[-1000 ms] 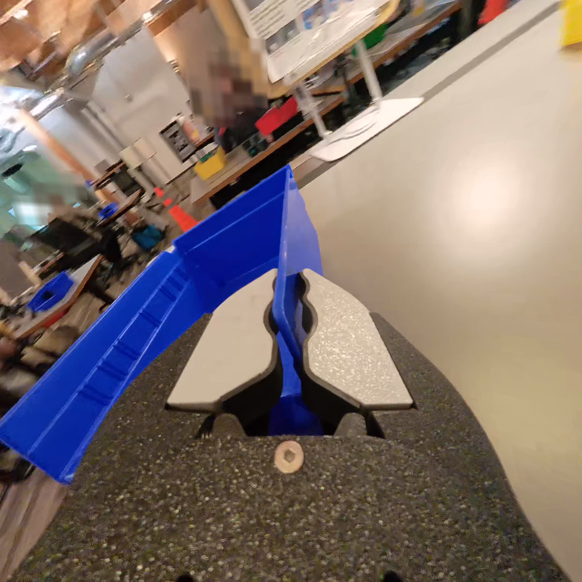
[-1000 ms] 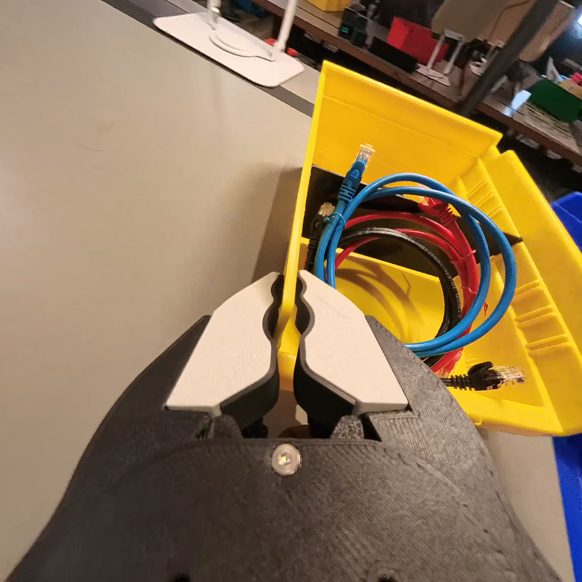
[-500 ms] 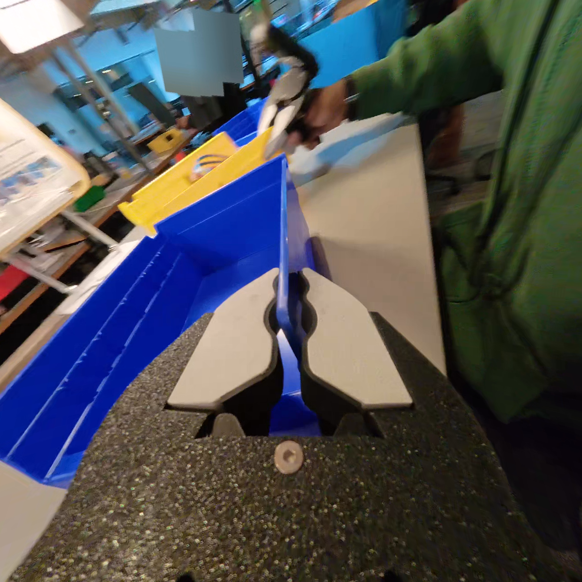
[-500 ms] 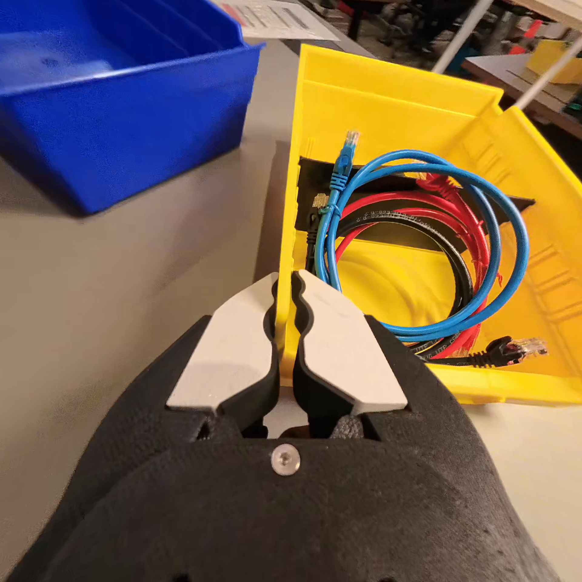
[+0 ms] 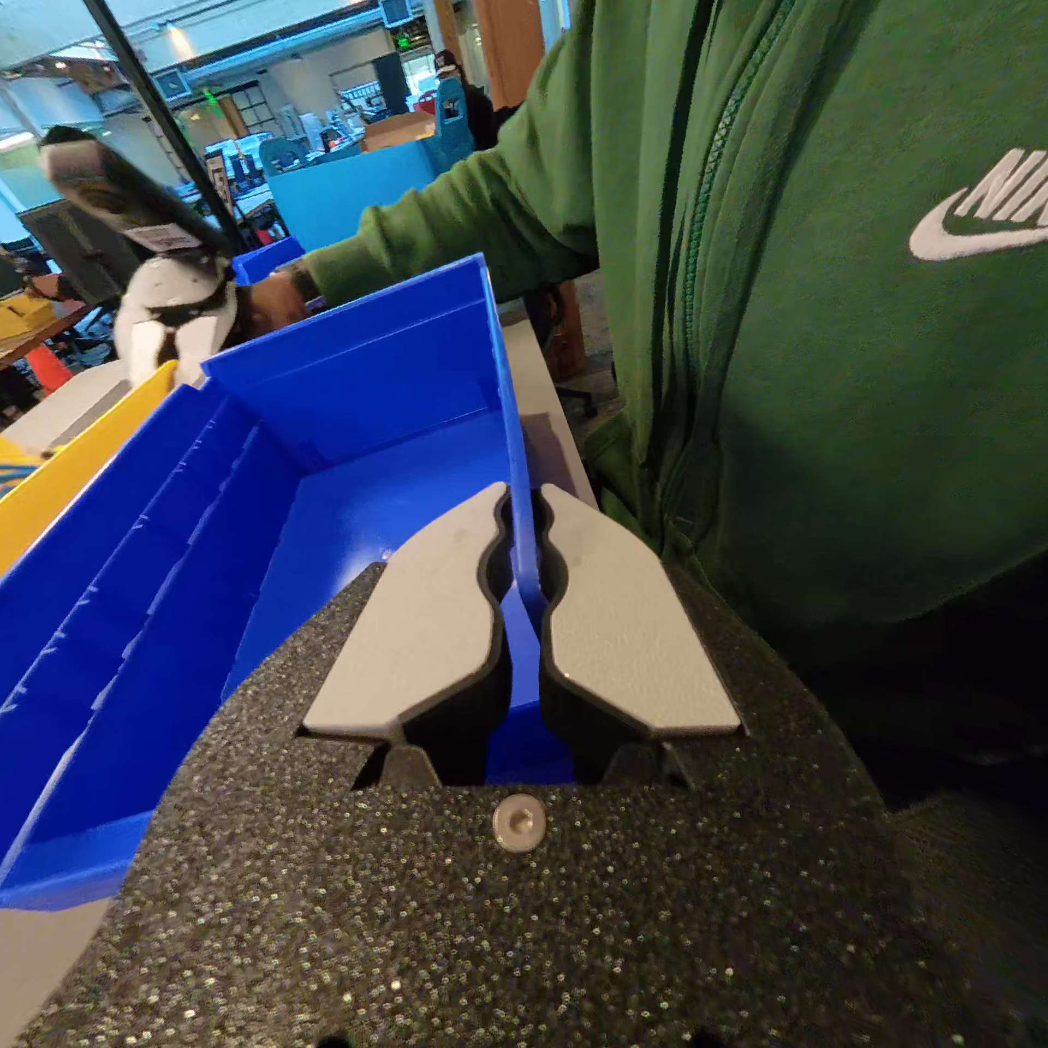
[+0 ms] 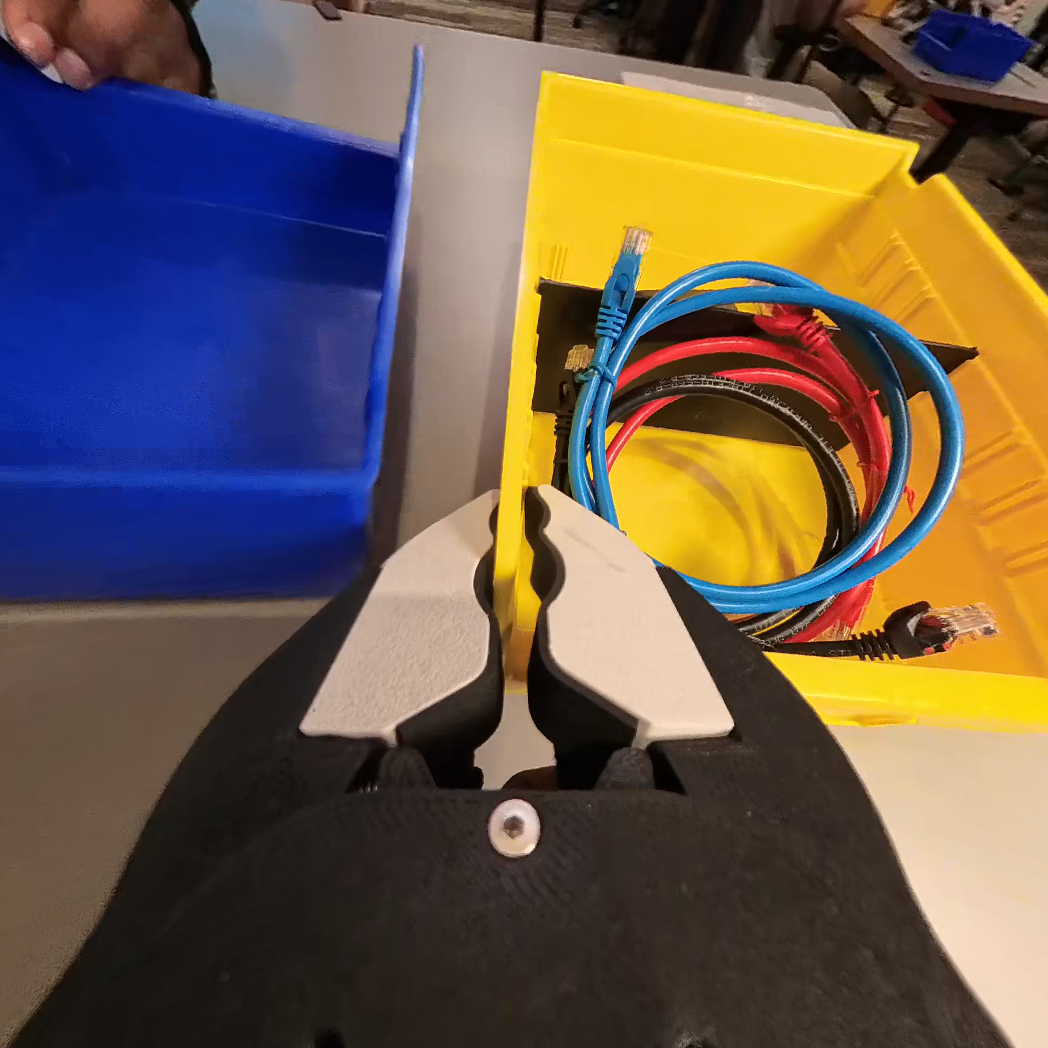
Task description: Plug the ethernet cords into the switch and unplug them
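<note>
My left gripper (image 5: 522, 493) is shut on the right side wall of an empty blue bin (image 5: 368, 363). My right gripper (image 6: 513, 493) is shut on the left wall of a yellow bin (image 6: 709, 147). In the yellow bin lie a coiled blue ethernet cord (image 6: 907, 408), a red cord (image 6: 737, 346) and a black cord (image 6: 839, 470), over a flat black piece (image 6: 561, 317). No switch is clearly seen. The right gripper also shows far off in the left wrist view (image 5: 170, 334), beside the yellow bin (image 5: 74, 482).
The blue bin (image 6: 187, 351) stands left of the yellow bin on the grey table (image 6: 470, 170), with a narrow gap between them. A hand (image 6: 96, 39) shows behind the blue bin. A person in a green hoodie (image 5: 822, 397) stands close at the table's edge. Across from one pair of fingers to the other is roughly 30 cm.
The blue bin has swung round in my left gripper and now sits close beside the yellow bin. The yellow bin has turned with my right gripper. Both grips are unchanged.
</note>
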